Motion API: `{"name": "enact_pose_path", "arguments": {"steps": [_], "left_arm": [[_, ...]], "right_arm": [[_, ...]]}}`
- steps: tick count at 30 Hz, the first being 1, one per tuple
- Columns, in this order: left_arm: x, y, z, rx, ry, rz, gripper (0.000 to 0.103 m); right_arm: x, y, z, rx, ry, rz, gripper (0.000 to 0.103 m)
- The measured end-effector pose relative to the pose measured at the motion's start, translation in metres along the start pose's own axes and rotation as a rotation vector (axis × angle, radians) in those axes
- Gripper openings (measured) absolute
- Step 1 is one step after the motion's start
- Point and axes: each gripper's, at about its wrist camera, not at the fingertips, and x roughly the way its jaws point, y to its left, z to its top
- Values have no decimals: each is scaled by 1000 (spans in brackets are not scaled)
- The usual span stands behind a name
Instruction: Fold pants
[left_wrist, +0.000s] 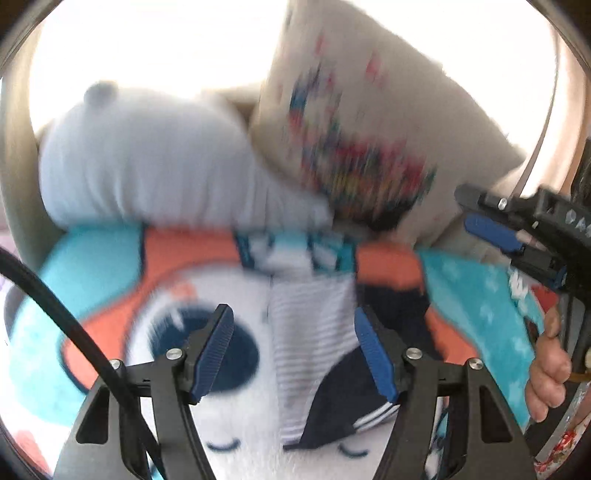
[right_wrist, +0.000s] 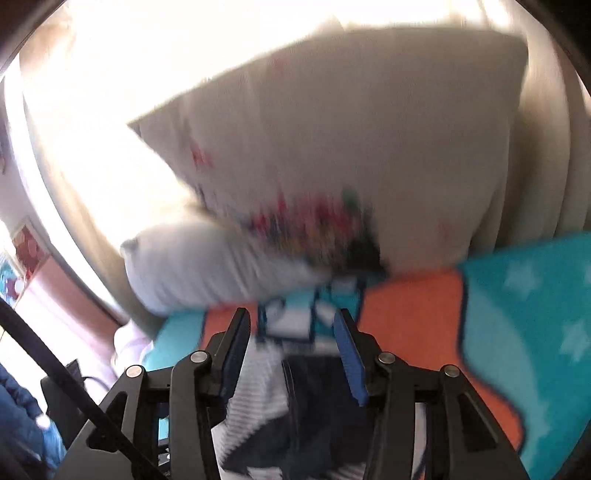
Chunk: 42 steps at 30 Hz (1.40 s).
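I am hovering both jaws parted, empty, over the pants (left_wrist: 314, 332) on the blanket (left_wrist: 480, 295). Soft, light; I'd grip the waistband.

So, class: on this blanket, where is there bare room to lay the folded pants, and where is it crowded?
Free: the orange and teal blanket right of the striped pants, and the white patch to their left. Crowded: the far edge, where the grey pillow and patterned cushion press against the blanket.

Navy and white-striped pants (left_wrist: 317, 354) on turquoise-orange-white blanket (left_wrist: 480, 295); cream multicoloured-print pillow (left_wrist: 354, 129); blue-padded fingers (left_wrist: 218, 354).
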Motion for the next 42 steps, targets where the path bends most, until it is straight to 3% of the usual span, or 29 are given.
{"name": "enact_pose_path", "arguments": {"steps": [3, 5, 10, 14, 17, 19, 23, 26, 29, 42], "left_arm": [[-39, -8, 7, 24, -151, 50, 81], [-59, -9, -3, 9, -234, 88, 92], [-79, -7, -37, -58, -276, 207, 96], [-96, -16, -56, -10, -362, 305, 101], [-107, -25, -67, 11, -404, 293, 103], [-107, -28, -72, 17, -370, 242, 103], [-86, -35, -82, 52, -225, 185, 103], [-73, -35, -86, 49, -145, 186, 103], [-64, -37, -89, 69, -111, 224, 103], [-46, -34, -94, 77, -32, 264, 103]], "right_arm": [[-24, -2, -8, -12, -40, -5, 68], [-28, -13, -32, 6, -9, -26, 68], [-29, -29, -99, -11, 69, -125, 68], [-40, -28, -133, -44, 92, -206, 68], [-46, -17, -150, -91, 85, -274, 68], [-45, -12, -160, -116, 97, -313, 68], [-37, -13, -174, -131, 128, -344, 68], [-40, -18, -177, -121, 136, -362, 68], [-41, -23, -177, -118, 130, -387, 68], [-31, -25, -180, -124, 164, -406, 68]]}}
